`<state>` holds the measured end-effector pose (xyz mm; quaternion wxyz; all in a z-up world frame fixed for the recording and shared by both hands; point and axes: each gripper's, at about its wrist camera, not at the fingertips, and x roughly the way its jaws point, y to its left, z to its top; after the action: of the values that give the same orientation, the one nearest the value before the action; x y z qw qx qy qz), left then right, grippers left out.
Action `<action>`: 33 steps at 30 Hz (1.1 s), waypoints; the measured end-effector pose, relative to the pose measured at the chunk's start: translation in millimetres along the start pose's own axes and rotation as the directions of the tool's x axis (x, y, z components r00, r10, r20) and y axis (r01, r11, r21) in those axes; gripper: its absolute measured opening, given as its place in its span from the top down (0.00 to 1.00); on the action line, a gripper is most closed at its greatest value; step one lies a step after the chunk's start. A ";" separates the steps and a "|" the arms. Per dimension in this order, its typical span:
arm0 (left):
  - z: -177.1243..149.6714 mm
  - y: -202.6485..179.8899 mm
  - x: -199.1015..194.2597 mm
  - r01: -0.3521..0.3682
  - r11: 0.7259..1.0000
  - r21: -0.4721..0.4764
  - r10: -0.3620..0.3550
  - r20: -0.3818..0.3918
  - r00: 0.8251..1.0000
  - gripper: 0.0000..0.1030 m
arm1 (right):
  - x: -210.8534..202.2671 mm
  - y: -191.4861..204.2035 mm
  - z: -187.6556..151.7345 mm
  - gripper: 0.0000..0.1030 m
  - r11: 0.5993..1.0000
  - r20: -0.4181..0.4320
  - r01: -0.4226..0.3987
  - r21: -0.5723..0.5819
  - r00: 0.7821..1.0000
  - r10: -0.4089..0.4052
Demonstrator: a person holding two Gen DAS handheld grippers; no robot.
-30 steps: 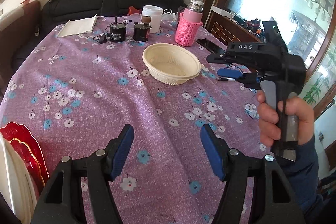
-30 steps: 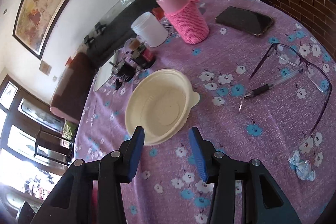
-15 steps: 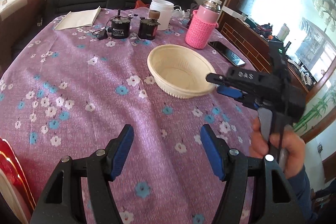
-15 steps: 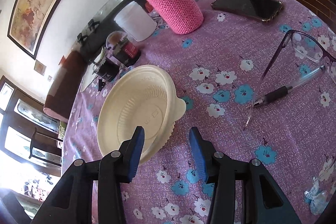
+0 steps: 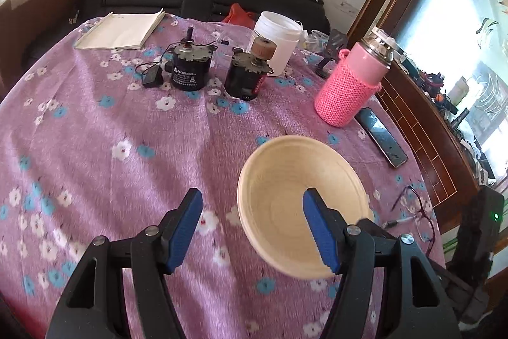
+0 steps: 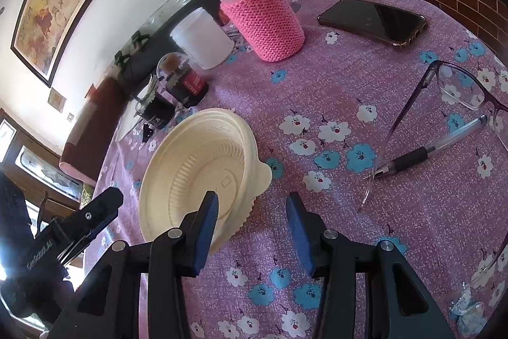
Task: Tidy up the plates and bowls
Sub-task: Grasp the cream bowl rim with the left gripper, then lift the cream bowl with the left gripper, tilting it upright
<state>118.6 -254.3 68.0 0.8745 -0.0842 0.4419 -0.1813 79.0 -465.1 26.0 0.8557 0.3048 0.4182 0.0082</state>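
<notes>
The left tool (image 5: 250, 229) and right tool (image 6: 252, 231) are held apart, nothing clamped; the cream bowl (image 6: 197, 170) is seen lower centre on the tabletop (image 6: 333, 91).

Each gripper is a black plastic frame with two triangular cut-out arms that taper forward into fingers. The left gripper (image 5: 250, 227) carries deep-blue ribbed pads (image 5: 185, 229) on the inner faces of its fingers, with round silver screws at the joints behind them. The right gripper (image 6: 252, 232) is built the same: blue pads (image 6: 206, 231), black arms, silver screw heads. Seen side-on from the right wrist camera, the left gripper's black body bears pale embossed lettering, too blurred to read.
</notes>
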 end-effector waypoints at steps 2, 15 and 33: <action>2.8 1.5 10.0 0.016 1.000 -0.013 -0.016 -0.011 1.000 0.45 | 1.6 -1.2 -0.6 0.54 1.000 0.000 0.002 0.002 1.000 -0.002; -10.7 -15.9 30.4 -0.026 0.995 0.097 0.028 -0.017 0.999 0.90 | 5.2 -0.3 -4.3 0.82 0.999 -0.028 -0.035 0.020 0.999 0.035; -79.3 -4.5 -37.3 -0.050 0.989 0.140 0.049 0.013 0.999 0.80 | -13.1 23.9 -29.1 0.80 0.991 -0.175 -0.044 -0.130 0.984 0.021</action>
<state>33.6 -242.8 49.9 0.8845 -0.0123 0.4261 -0.1897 55.3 -434.2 34.4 0.8342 0.2520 0.4844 0.0766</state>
